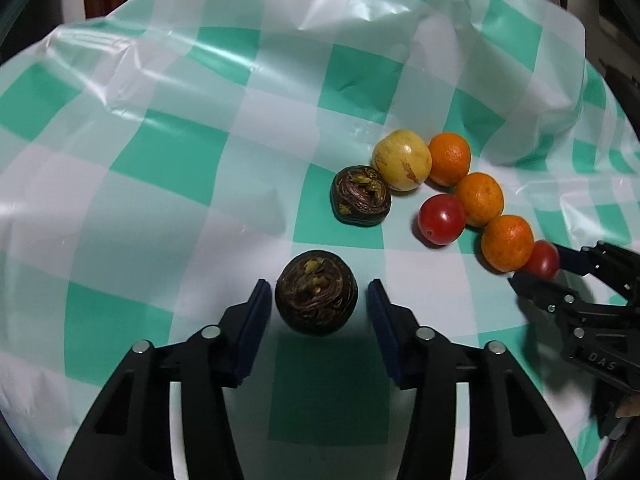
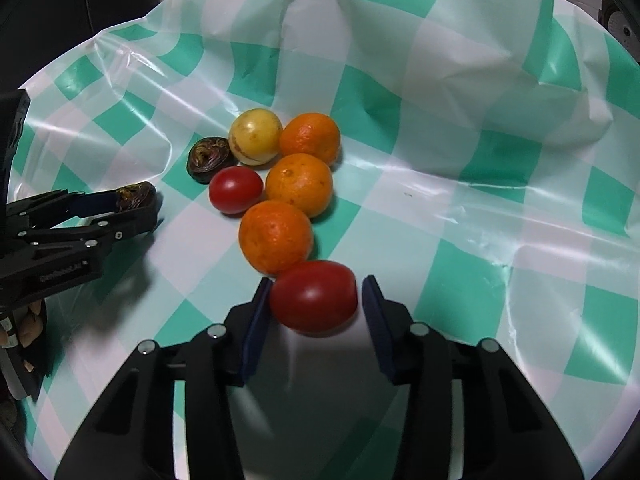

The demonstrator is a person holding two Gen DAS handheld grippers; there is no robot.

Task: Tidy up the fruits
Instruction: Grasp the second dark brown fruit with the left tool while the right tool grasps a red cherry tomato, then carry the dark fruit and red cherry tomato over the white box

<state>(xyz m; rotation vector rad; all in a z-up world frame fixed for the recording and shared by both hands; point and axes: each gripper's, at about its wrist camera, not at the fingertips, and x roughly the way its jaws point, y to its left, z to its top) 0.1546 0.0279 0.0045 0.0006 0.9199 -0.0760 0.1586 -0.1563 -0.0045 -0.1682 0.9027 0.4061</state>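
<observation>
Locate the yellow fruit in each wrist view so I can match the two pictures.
Left wrist view: the yellow fruit lies right of centre, at the upper end of the fruit cluster, beside the far orange.
Right wrist view: the yellow fruit lies left of centre, above the loose tomato.
Shared landmark: the dark brown fruit next to it on its left.
</observation>
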